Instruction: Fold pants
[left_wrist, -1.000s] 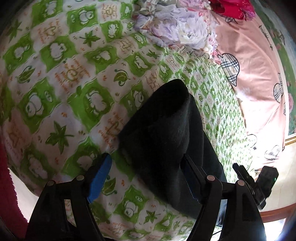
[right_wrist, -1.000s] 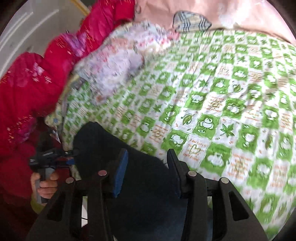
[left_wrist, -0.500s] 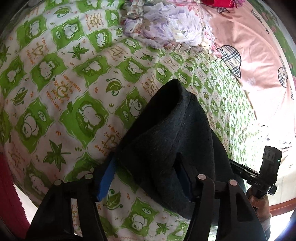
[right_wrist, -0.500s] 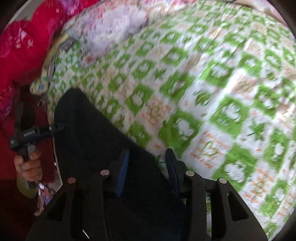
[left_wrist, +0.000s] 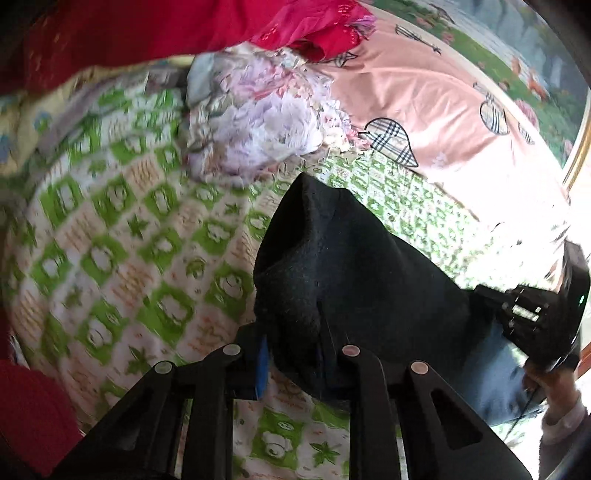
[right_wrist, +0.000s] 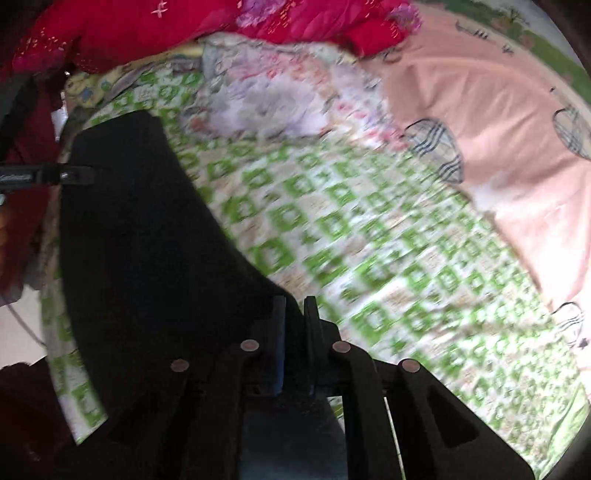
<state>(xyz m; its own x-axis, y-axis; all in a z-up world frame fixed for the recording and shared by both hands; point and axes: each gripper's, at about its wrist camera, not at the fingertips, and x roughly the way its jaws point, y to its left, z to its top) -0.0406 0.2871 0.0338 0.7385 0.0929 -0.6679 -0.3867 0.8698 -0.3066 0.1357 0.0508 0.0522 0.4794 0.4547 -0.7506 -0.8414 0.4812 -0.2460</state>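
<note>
The black pants (left_wrist: 354, 280) lie on a green-and-white checked bedsheet (left_wrist: 122, 258). My left gripper (left_wrist: 293, 354) is shut on a thick fold at one end of the pants. In the right wrist view the pants (right_wrist: 147, 251) spread out to the left, and my right gripper (right_wrist: 293, 332) is shut on their edge, jaws nearly together. The right gripper also shows in the left wrist view (left_wrist: 535, 314), held by a hand. The left gripper shows at the left edge of the right wrist view (right_wrist: 48, 173).
A crumpled floral cloth (left_wrist: 266, 122) lies on the sheet beyond the pants. A pink blanket with checked hearts (left_wrist: 424, 96) covers the right side of the bed. Red fabric (left_wrist: 155, 26) is bunched along the far edge.
Both grippers have closed on the pants, which they straddled open before. Both views have tilted up, showing more of the far bed and red fabric.
</note>
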